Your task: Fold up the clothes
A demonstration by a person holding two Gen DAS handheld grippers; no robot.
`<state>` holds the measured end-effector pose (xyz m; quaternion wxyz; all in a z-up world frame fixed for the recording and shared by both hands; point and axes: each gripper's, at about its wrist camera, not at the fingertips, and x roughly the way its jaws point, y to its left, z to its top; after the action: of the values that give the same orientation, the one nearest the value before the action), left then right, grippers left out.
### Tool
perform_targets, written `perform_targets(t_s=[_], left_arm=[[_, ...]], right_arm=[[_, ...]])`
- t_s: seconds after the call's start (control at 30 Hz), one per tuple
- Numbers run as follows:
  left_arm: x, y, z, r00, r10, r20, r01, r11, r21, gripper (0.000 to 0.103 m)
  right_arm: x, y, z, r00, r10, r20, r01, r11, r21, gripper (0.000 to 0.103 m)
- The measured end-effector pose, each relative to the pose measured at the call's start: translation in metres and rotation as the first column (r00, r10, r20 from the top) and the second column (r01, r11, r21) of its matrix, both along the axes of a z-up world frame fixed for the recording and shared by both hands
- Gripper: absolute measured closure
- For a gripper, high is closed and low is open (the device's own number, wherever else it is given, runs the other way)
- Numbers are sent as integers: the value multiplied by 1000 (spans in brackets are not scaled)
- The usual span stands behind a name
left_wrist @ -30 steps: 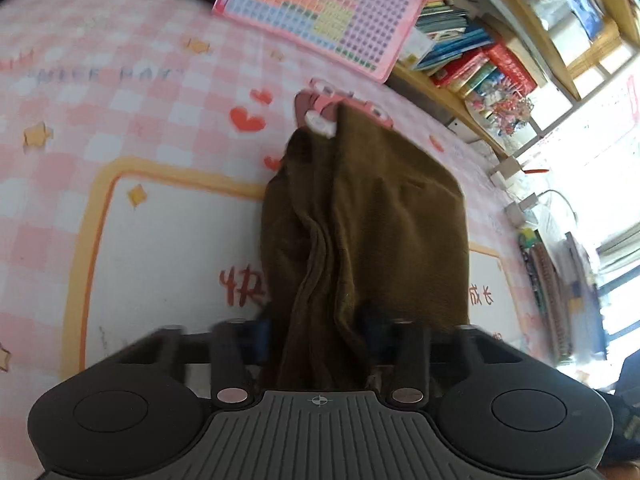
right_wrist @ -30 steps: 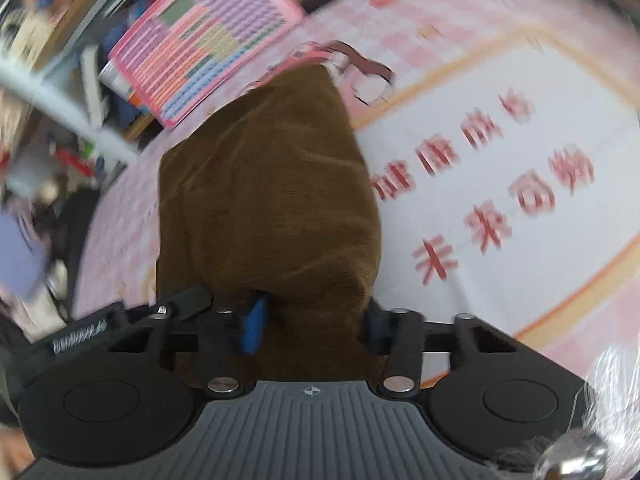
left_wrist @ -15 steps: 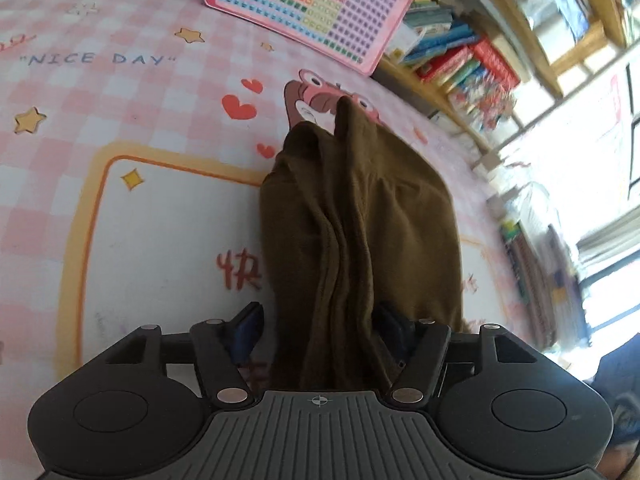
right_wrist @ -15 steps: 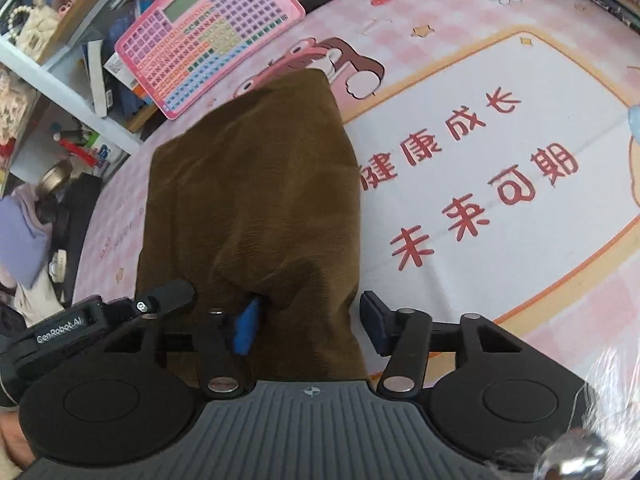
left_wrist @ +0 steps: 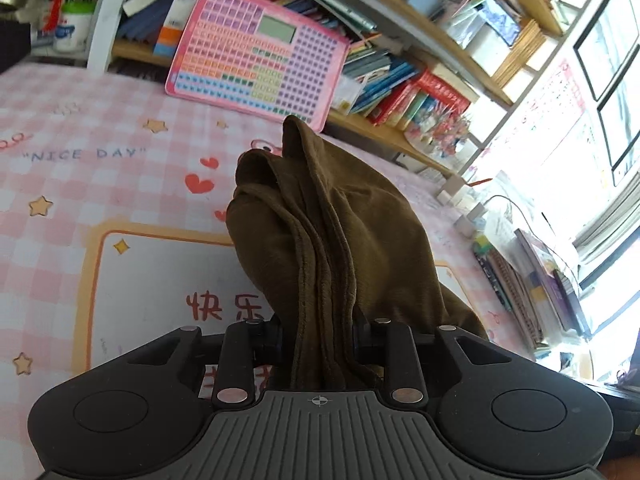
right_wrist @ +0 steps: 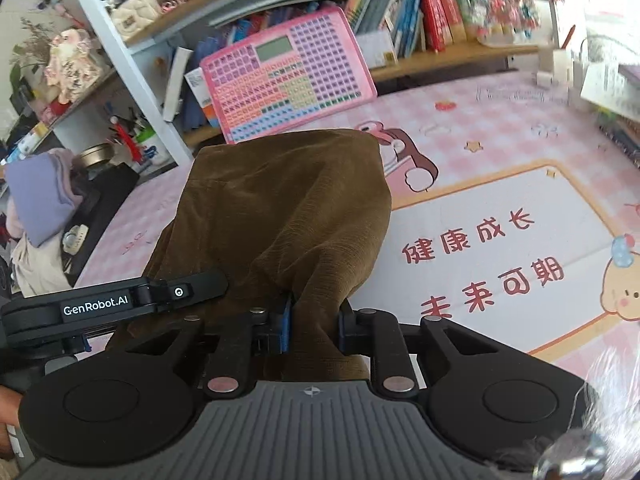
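Note:
A brown garment [left_wrist: 332, 220] hangs bunched in several folds from my left gripper [left_wrist: 318, 336], which is shut on its near edge. In the right wrist view the same brown garment [right_wrist: 280, 208] spreads wide and smooth, and my right gripper [right_wrist: 314, 328] is shut on its near edge. The cloth is lifted at the near end; its far end reaches toward the shelf. The left gripper [right_wrist: 120, 304] shows at the left of the right wrist view, beside the cloth.
The pink checked mat [left_wrist: 80, 152] with a white printed panel [right_wrist: 500, 248] covers the table. A pink keyboard toy [left_wrist: 256, 68] leans on the bookshelf [left_wrist: 420, 92] behind. Books and cables lie at the right [left_wrist: 528, 272]. A pile of clothes [right_wrist: 36, 200] sits far left.
Both grippers opened briefly half a second ago and have shut again on the garment. Both have tilted up, lifting the cloth's near edge; more shelf is in view.

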<state>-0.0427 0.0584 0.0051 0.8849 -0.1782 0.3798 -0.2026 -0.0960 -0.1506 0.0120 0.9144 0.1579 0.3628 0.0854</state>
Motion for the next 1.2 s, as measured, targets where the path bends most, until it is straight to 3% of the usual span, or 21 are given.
perform_targets(t_s=[0.43,0.77,0.97,1.2], left_arm=[[-30,10,14,998,-26,62,25,999,28,77],[-29,4,8,999,-28,41,27,1000,7,76],[-17,5,2,1000,1,17,-1,1000,13,76],[16,12,-3,997,73,-3,-73,996,49,76]], right_arm=[[-32,23,11,998,22,61,-18,998,-66,84],[-34,20,13,998,18,52,-13,995,-95,84],[-18,19,7,999,41,35,-38,995,-90,84],[30,19,-2,994,112,17,-111,992,-63,84]])
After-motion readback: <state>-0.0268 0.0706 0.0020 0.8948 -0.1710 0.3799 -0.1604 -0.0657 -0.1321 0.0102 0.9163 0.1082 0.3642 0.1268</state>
